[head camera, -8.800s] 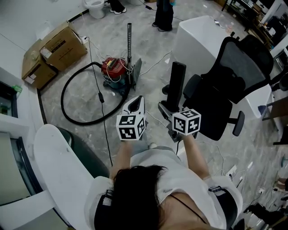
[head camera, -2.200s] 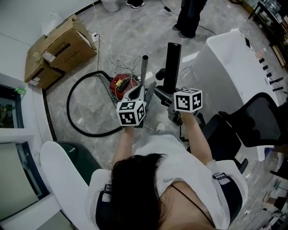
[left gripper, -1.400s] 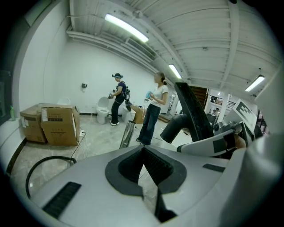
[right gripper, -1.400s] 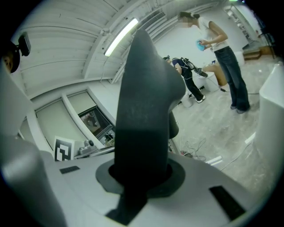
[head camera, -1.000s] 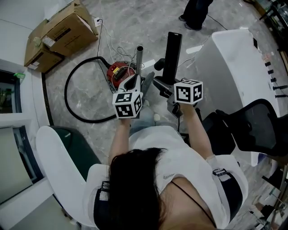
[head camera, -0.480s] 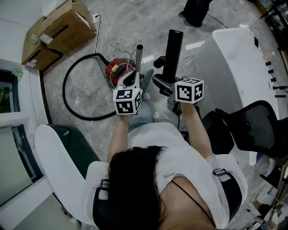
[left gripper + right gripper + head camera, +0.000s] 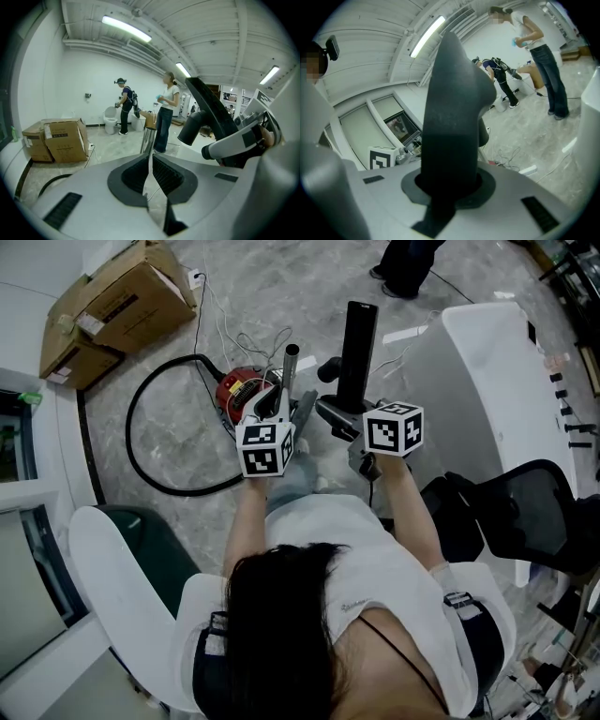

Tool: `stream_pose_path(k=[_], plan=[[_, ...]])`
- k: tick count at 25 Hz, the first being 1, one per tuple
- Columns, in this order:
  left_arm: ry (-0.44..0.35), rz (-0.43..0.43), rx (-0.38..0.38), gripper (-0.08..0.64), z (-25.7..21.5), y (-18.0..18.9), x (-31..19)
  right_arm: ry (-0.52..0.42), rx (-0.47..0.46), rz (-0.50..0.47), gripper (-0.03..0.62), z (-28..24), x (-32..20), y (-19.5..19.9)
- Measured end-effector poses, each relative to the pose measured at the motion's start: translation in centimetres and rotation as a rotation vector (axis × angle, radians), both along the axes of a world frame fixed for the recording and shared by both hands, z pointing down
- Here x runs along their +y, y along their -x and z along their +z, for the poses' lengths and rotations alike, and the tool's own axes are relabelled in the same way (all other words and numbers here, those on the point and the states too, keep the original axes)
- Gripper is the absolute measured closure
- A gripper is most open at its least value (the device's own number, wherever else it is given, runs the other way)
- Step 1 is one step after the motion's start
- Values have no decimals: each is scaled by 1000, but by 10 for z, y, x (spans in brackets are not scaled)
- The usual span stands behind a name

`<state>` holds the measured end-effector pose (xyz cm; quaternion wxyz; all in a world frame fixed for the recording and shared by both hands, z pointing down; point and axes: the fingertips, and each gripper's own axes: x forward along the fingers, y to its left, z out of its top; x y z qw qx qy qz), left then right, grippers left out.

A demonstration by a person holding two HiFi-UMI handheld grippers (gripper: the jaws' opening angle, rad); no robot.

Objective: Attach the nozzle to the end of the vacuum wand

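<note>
A silver vacuum wand (image 7: 291,367) stands upright from the red vacuum cleaner (image 7: 242,390) on the floor. My left gripper (image 7: 274,405) is shut with nothing between its jaws, just short of the wand. In the left gripper view the wand (image 7: 148,139) rises right behind the closed tips of the left gripper (image 7: 149,157). My right gripper (image 7: 342,412) is shut on the lower part of a long black nozzle (image 7: 357,343), held upright to the right of the wand. The nozzle (image 7: 457,108) fills the right gripper view, clamped by the right gripper (image 7: 450,183).
A black hose (image 7: 141,437) loops on the floor left of the vacuum. Cardboard boxes (image 7: 108,310) sit at far left. A white table (image 7: 478,362) and a black office chair (image 7: 534,512) stand to the right. Cables lie around the vacuum. Other people (image 7: 166,112) stand further off.
My left gripper has edged closer to the wand, still shut. The right gripper has kept its grip on the nozzle and shifted only slightly.
</note>
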<state>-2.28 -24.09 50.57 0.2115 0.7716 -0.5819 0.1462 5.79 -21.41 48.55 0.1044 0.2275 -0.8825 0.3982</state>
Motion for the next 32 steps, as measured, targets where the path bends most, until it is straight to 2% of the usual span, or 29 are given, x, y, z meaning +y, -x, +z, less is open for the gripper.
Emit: stream_pose_path(k=[3, 8, 13, 15, 21, 24, 29, 32], plan=[[22, 25, -40, 515, 10, 2, -9, -4, -9, -5, 523, -3, -7, 3], [43, 58, -49, 457, 25, 2, -19, -1, 7, -11, 523, 1, -16, 6], [4, 88, -208, 375, 38, 12, -39, -2, 0, -39, 523, -1, -29, 11], [20, 115, -195, 343, 45, 9, -43, 2, -1, -55, 523, -1, -32, 13], [37, 135, -160, 339, 65, 9, -58, 18, 17, -106, 523, 4, -42, 16], [48, 146, -135, 334, 71, 7, -62, 39, 2, -102, 523, 2, -48, 16], [6, 188, -109, 333, 75, 0, -71, 67, -62, -101, 523, -4, -61, 15], [-17, 223, -120, 333, 78, -4, -75, 87, -93, -94, 523, -5, -67, 16]])
